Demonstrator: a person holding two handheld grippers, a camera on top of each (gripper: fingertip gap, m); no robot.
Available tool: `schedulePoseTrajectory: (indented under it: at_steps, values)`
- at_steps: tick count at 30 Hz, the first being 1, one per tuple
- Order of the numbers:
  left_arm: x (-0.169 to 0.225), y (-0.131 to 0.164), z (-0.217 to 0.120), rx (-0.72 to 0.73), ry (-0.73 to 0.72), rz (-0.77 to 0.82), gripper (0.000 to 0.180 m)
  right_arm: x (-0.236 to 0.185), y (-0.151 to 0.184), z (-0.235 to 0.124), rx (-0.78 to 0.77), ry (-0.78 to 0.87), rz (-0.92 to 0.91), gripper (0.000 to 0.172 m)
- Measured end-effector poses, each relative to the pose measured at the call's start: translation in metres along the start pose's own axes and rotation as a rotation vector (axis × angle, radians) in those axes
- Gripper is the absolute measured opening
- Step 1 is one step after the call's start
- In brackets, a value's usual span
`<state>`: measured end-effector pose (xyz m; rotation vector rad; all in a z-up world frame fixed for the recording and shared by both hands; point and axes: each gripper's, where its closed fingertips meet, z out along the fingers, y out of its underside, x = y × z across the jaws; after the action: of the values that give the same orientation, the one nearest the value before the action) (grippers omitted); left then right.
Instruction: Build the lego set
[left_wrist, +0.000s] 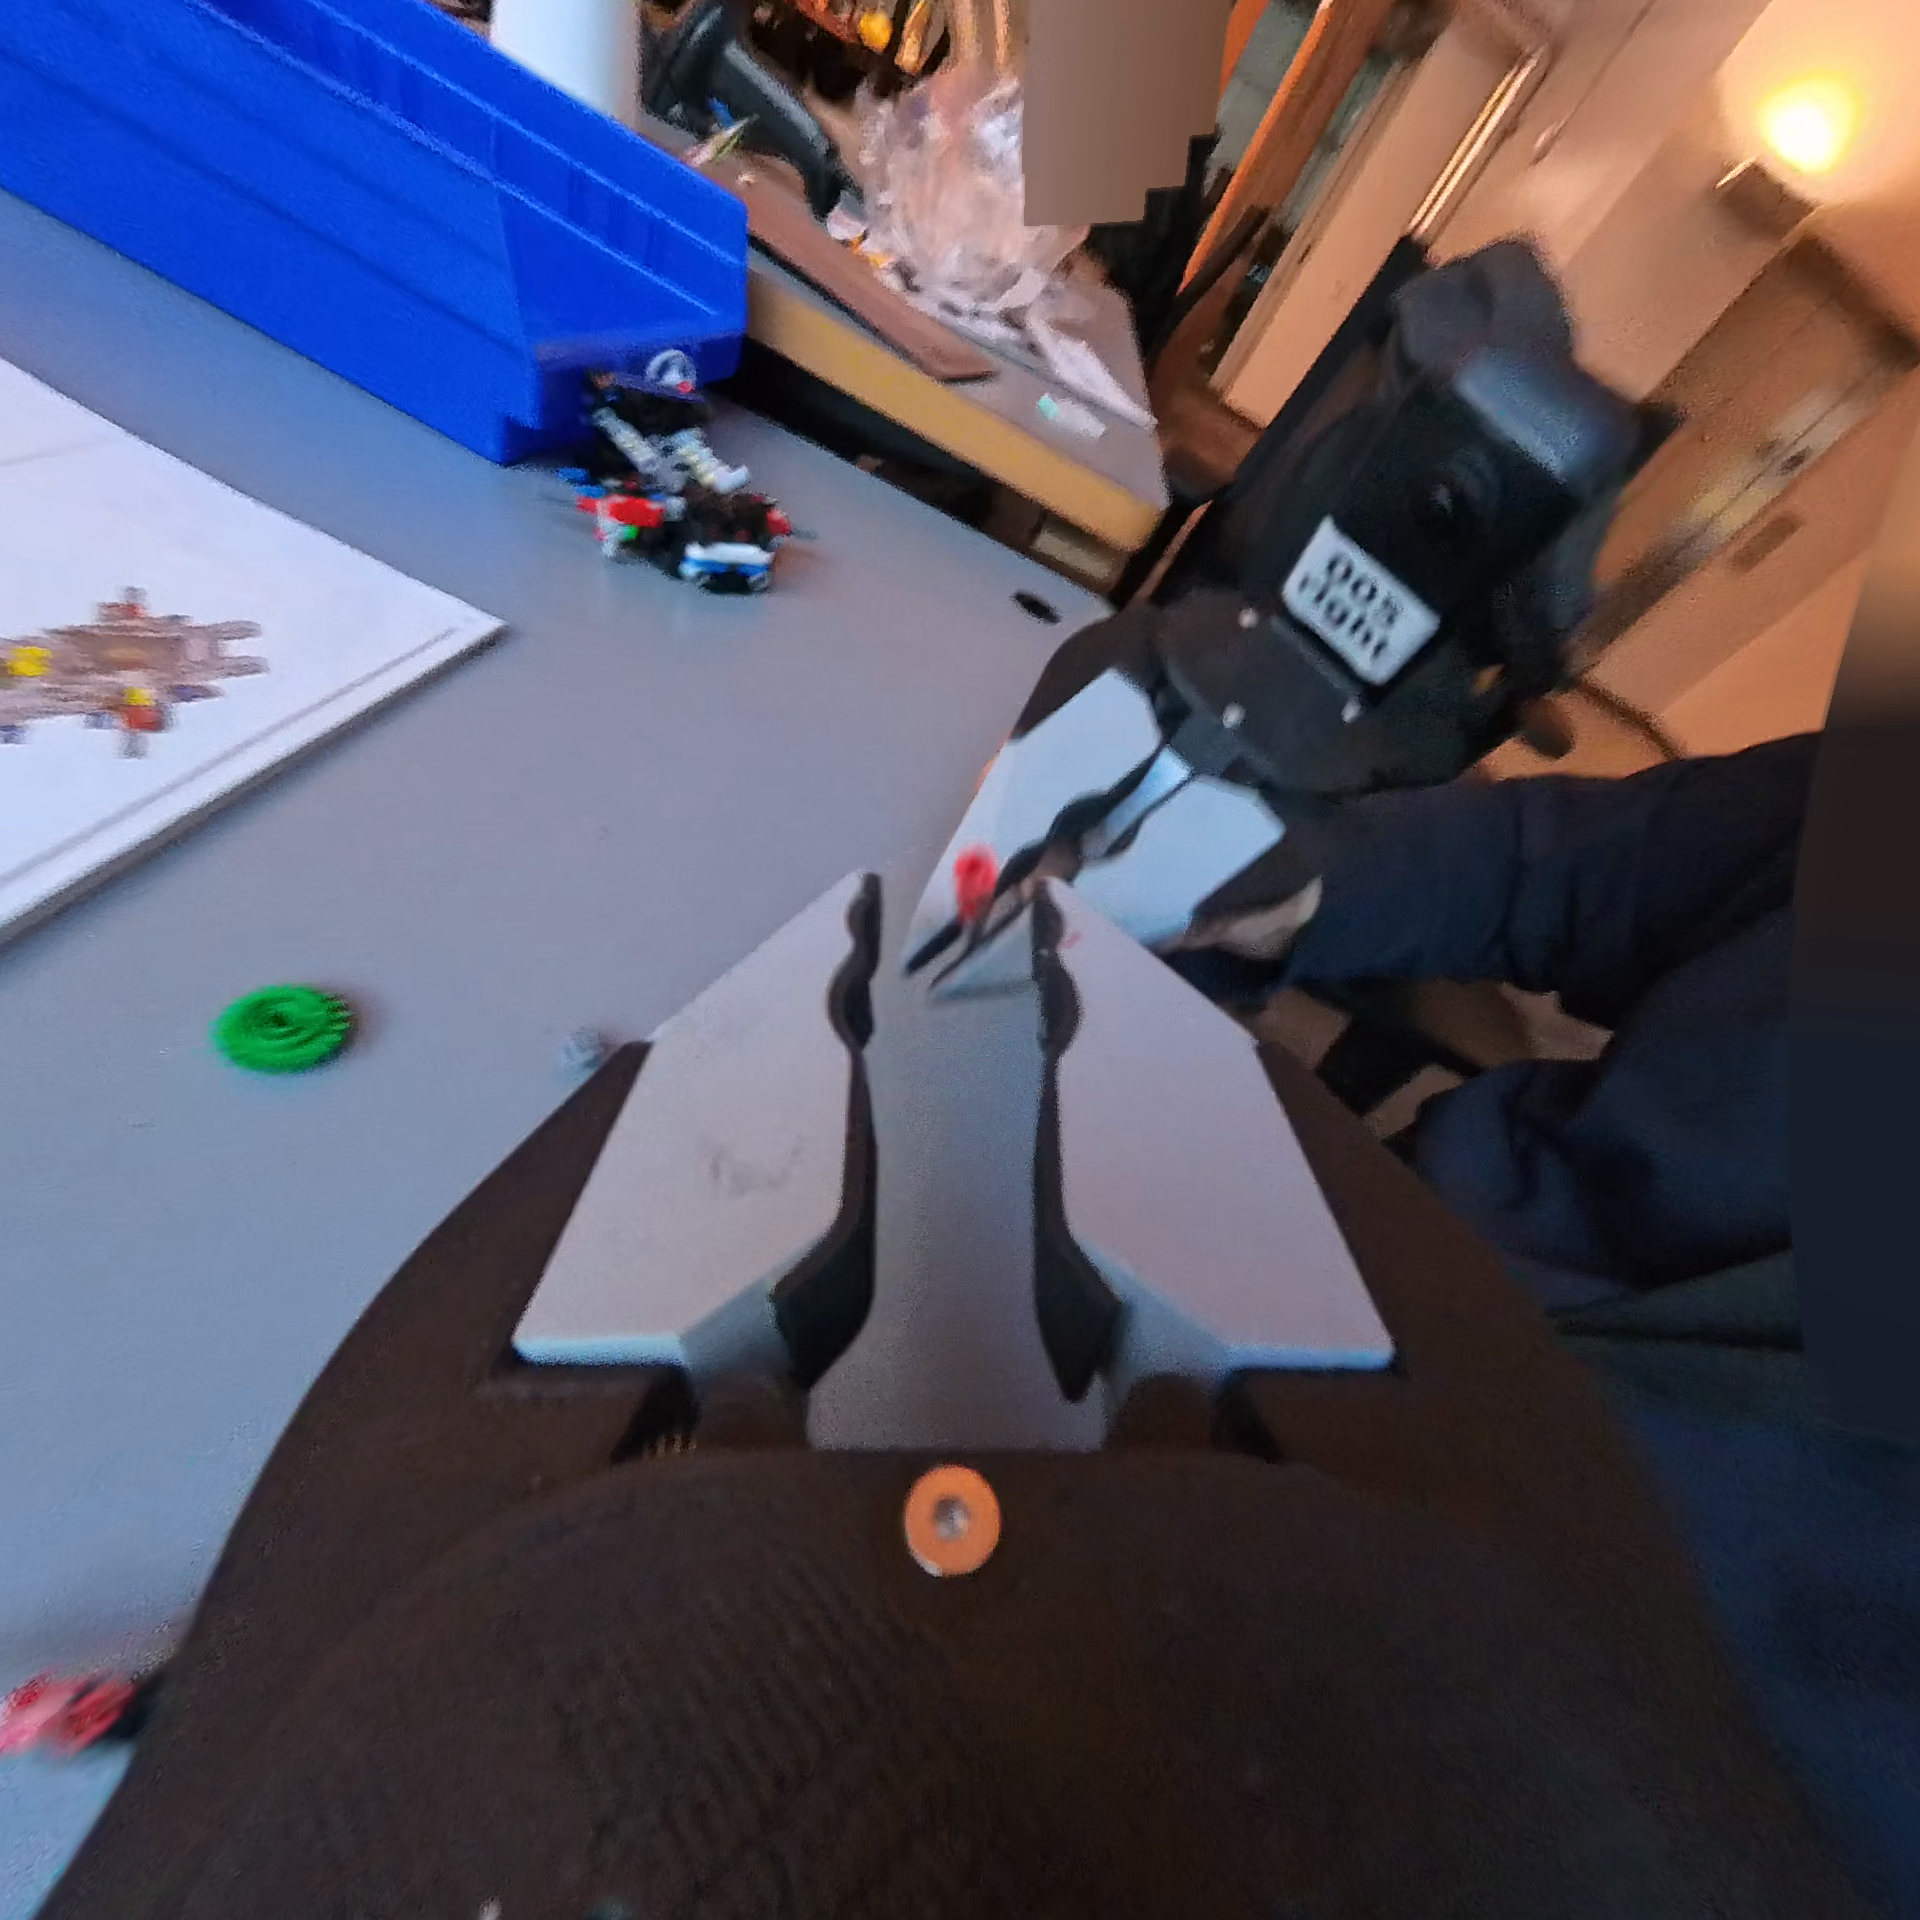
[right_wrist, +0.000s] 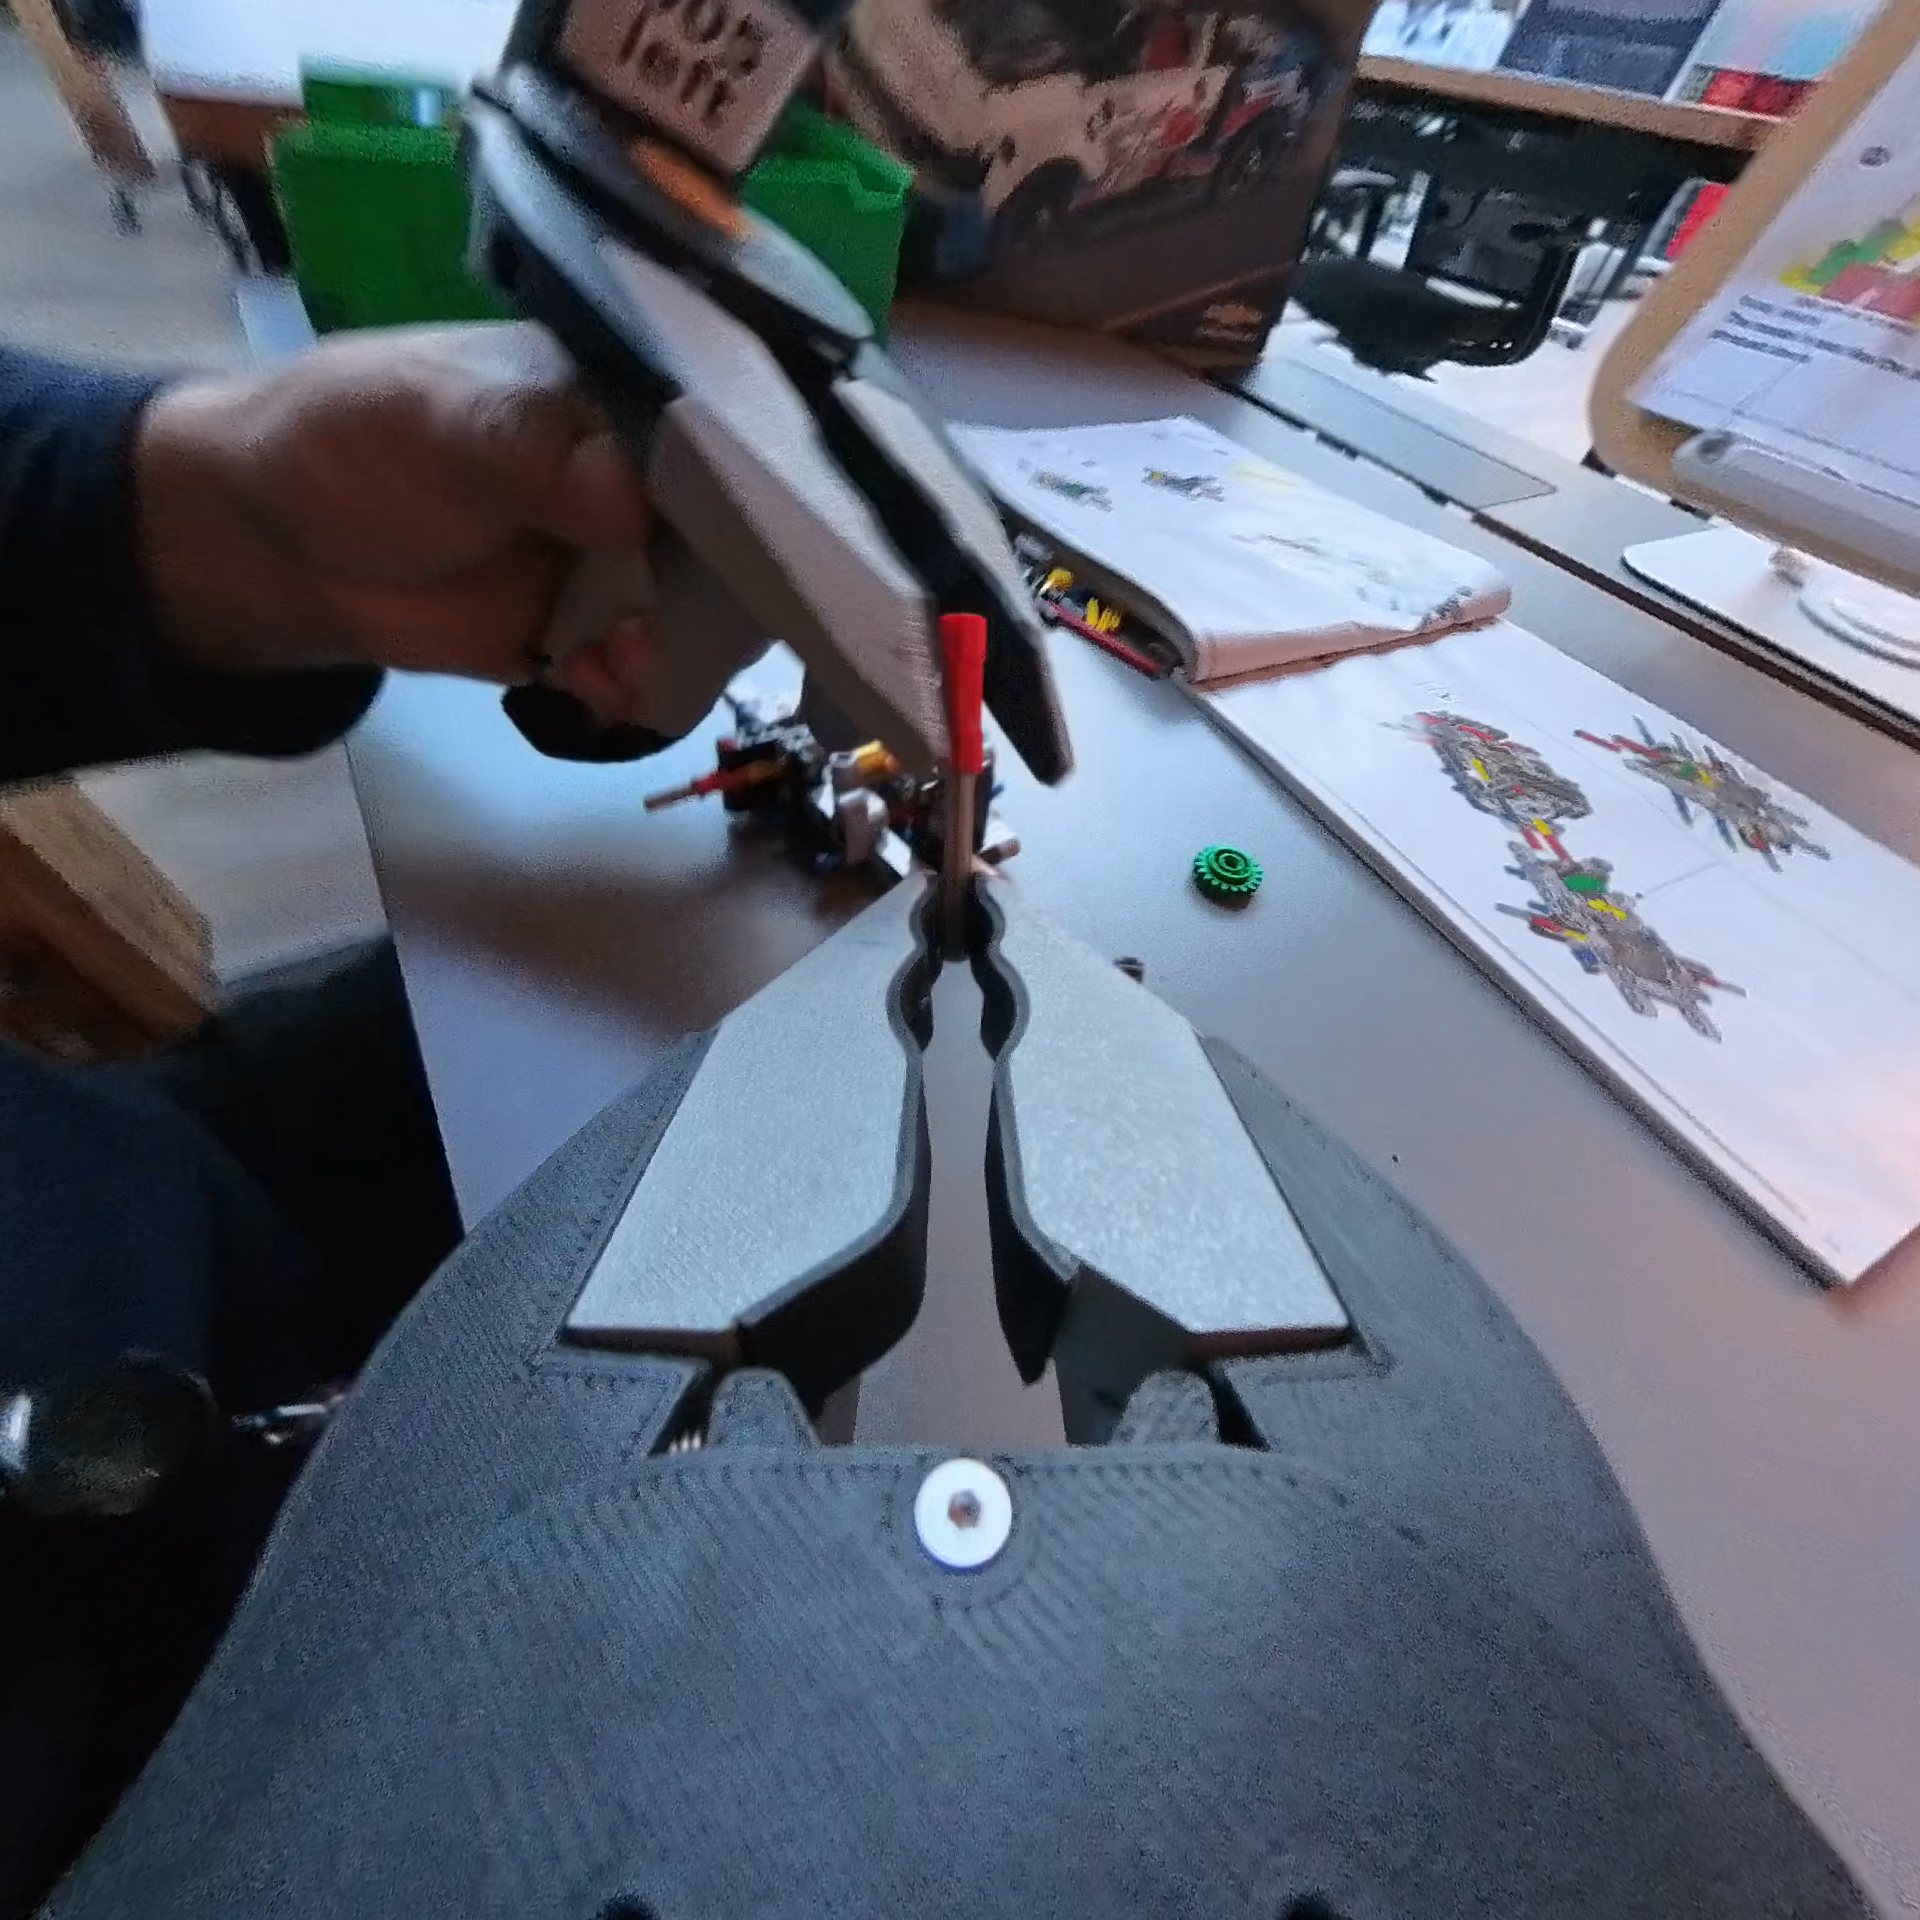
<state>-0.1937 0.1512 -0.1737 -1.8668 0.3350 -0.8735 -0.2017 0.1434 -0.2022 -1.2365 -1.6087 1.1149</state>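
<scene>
- The right hand-held gripper (right_wrist: 957, 920) was closed on a thin rod with a red sleeve (right_wrist: 961, 691); its two pads pinched the bare brownish lower end, and the rod stood upright out of the fingertips.
- The left hand-held gripper (left_wrist: 948, 914) had its fingers parted with only grey counter (left_wrist: 644, 790) visible between them; nothing was in its grasp.
- In the right wrist view the left hand-held gripper hung just above and behind the rod's red top, gripped by a person's hand (right_wrist: 395, 520) in a dark sleeve; whether its fingertips touched the rod cannot be told.
- In the left wrist view the red sleeve showed just ahead of the left fingertips, at the tips of the right hand-held gripper.
- A green gear (right_wrist: 1227, 871) lay on the counter, ahead and to the right of the right hand-held gripper, well apart from it.
- A small brick-built model (right_wrist: 831, 790) sat on the counter just beyond the right fingertips.
- Open instruction pages (right_wrist: 1621, 894) lay to the right of the gear.
- A blue bin (left_wrist: 364, 208) stood far ahead and left of the left hand-held gripper.
</scene>
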Motion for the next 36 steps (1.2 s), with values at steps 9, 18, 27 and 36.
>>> schedulePoseTrajectory:
  at_steps: [9, 18, 27, 36]
  values:
    - [0.006, 0.006, -0.005, -0.104, -0.028, 0.109, 0.027, 0.005, -0.022, -0.011, 0.19, -0.24, 0.451, 0.0]
    - [0.02, 0.002, 0.005, -0.054, 0.122, -0.045, 0.002, -0.023, -0.021, 0.0, 0.127, -0.29, 0.382, 0.0]
    - [0.003, 0.028, 0.005, -0.326, -0.14, 0.217, 0.002, 0.003, -0.035, -0.019, 0.145, -0.185, 0.269, 0.02]
    - [0.011, 0.03, 0.013, -0.273, -0.054, 0.097, 0.002, -0.01, -0.032, -0.007, 0.135, -0.352, 0.356, 0.003]
